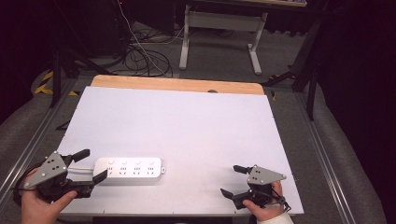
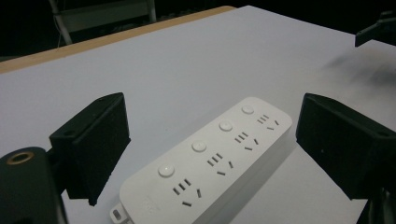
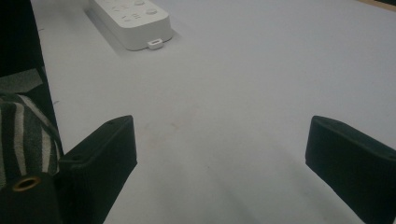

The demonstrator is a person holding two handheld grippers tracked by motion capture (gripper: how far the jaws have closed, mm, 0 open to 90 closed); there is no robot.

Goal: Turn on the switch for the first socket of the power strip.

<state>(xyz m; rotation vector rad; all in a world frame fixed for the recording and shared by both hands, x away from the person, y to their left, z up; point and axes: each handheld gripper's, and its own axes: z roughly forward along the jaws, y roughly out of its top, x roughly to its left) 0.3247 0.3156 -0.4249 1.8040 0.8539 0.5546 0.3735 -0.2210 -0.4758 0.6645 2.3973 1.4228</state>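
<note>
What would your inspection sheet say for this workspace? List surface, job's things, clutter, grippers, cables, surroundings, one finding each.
Surface: white rectangular table top with a wooden strip along its far edge.
Job's things: white plastic four-outlet power strip lying flat near the front left.
Clutter: nothing seen.
Grippers: left gripper open, jaws either side of the strip's end; right gripper open over bare table.
Cables: black and white cables tangled on the floor beyond the table.
Surroundings: grey carpet, a white desk frame, dark background.
</note>
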